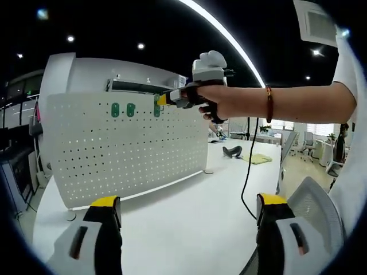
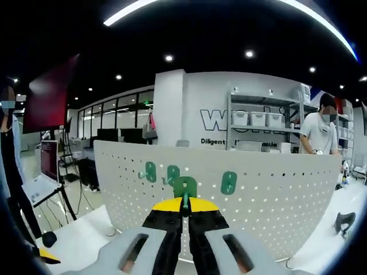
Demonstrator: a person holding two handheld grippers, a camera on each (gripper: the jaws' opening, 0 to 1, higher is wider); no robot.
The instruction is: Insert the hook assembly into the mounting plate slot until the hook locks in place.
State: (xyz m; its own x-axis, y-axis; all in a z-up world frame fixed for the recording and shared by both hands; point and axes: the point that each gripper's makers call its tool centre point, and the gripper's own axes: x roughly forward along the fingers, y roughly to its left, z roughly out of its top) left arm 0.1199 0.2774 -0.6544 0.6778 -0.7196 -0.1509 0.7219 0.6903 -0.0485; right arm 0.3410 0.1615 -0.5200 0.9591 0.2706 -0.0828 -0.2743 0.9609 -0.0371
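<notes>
A: Here, the right gripper (image 2: 184, 213) holds a green hook (image 2: 185, 187) between its yellow-tipped fingers (image 2: 170, 205), which are closed tight on the hook's lower stem. The white pegboard (image 2: 269, 195) stands upright directly ahead of it.

B: And where does the hook sit relative to the board?

A: In the right gripper view it stands upright along the line of the fingers, its long axis vertical, right at the board's face among three green hooks already mounted: two to its left (image 2: 151, 171) and one to its right (image 2: 229, 182). Whether it touches the holes or sits just off them cannot be told.

B: What of the other hand?

A: The left gripper (image 1: 189, 209) hangs low over the white worktop (image 1: 189, 212), its fingers (image 1: 105, 201) spread wide with nothing between them, well apart from the board. In its view, the right gripper (image 1: 162, 99) reaches in from the right, held in a person's hand (image 1: 215, 103), its tip against the pegboard (image 1: 126, 149) near the top edge beside mounted hooks (image 1: 116, 109).

B: So the right hand is the nearer one.

A: By far. The coming move likely turns on pressing the hook straight forward into the board, then seating it downward to lock.
</notes>
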